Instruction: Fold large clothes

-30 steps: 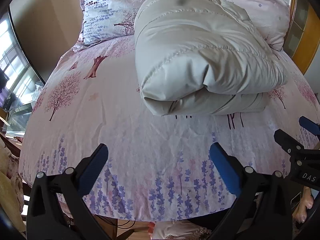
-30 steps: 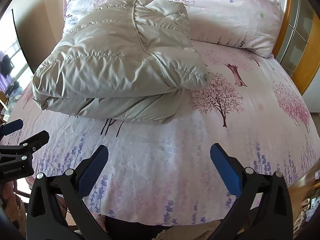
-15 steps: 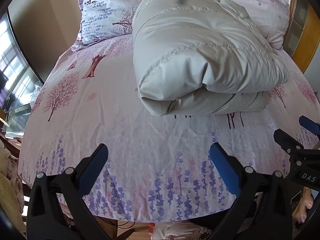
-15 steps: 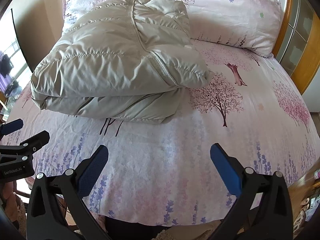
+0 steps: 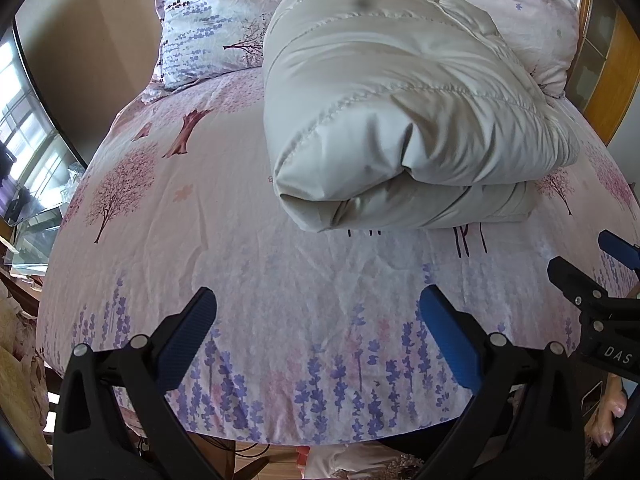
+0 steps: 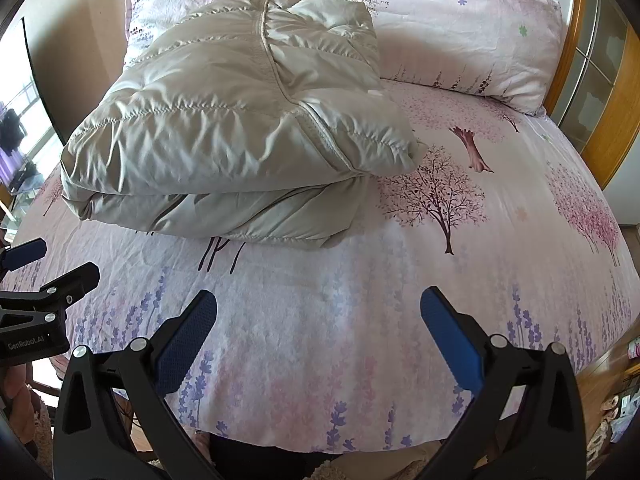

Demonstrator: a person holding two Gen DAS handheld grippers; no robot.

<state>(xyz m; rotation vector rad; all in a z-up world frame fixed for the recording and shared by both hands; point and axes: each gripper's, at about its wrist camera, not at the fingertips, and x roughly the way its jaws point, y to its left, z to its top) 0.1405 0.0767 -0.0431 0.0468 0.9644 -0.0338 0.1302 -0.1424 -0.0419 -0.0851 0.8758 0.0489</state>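
Note:
A beige quilted down jacket [image 5: 400, 120] lies folded in a thick bundle in the middle of the bed; it also shows in the right wrist view [image 6: 240, 132]. My left gripper [image 5: 318, 312] is open and empty, hovering over the bed's near part, short of the jacket's folded edge. My right gripper [image 6: 318, 312] is open and empty, also short of the jacket. Each gripper shows in the other's view: the right one [image 5: 600, 280] at the right edge, the left one [image 6: 40, 280] at the left edge.
The pink bedsheet [image 5: 200, 208] with tree and lavender print covers the bed. Two pillows [image 6: 460, 28] lie behind the jacket. A wooden headboard frame [image 6: 600, 92] stands at the right. A window and a screen [image 5: 28, 168] are at the left.
Both grippers have moved slightly forward toward the jacket, which now looks a little nearer. Both stay open. The jacket has not moved.

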